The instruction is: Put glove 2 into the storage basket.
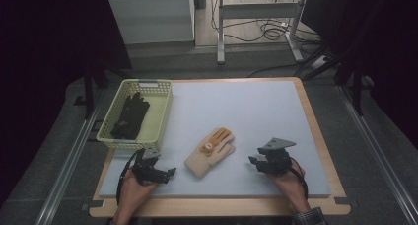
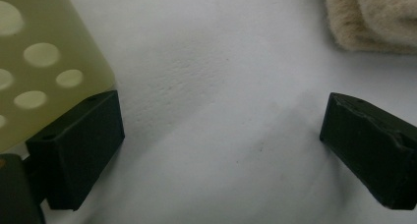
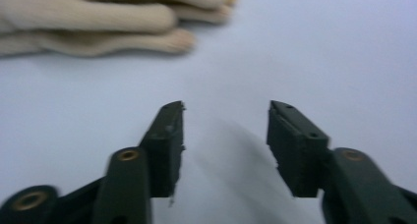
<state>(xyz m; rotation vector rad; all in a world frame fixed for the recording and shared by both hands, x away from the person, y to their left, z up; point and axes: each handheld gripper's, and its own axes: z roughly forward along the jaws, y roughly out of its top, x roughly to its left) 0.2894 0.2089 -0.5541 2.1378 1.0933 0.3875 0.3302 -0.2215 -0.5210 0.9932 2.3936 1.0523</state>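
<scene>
**Beige glove between two open grippers**

High view: beige glove (image 1: 211, 152) lies on the mat, long axis from 7 to 1 o'clock, cuff toward the nearer left gripper (image 1: 170, 171); right gripper (image 1: 252, 161) is at its 3 o'clock.

Left gripper view: jaws wide apart, empty; glove at 1 o'clock.

Right gripper view: jaws apart, empty; glove fingers at 11 o'clock.

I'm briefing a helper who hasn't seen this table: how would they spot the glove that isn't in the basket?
Start at the pale blue mat covering the wooden table. Near its front edge, between the left gripper and the right gripper, lies the cream knitted glove. Unlike the black glove in the yellow basket, it is light, with orange-tinted fingers.
</scene>
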